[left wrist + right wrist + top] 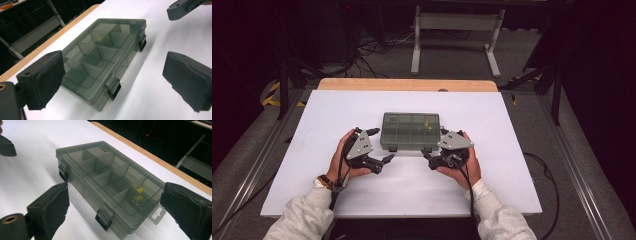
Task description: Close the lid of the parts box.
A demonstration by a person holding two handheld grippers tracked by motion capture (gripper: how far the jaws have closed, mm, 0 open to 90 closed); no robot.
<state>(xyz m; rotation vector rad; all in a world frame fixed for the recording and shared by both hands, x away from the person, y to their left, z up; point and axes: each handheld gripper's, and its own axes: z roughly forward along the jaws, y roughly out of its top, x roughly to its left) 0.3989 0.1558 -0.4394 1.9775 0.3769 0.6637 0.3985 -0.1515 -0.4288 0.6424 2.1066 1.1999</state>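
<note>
A smoky translucent compartment box (410,131) lies shut on the white table top (337,115), its lid down and two dark latches (113,88) on its near side. Small yellow pieces (138,194) rest in one compartment near its right end. My left gripper (379,146) is open beside the box's left end, jaws spread wide around that corner without touching. My right gripper (436,143) is open at the box's right end, one pad (52,206) before the front wall and the other past the hang tab (157,213). The box (102,56) sits between the left jaws too.
A wooden strip (407,84) edges the table's far side. Beyond it stand a white metal frame (457,35) and cables on the floor. Dark stands flank both sides. Bare white surface spreads to the left, right and front of the box.
</note>
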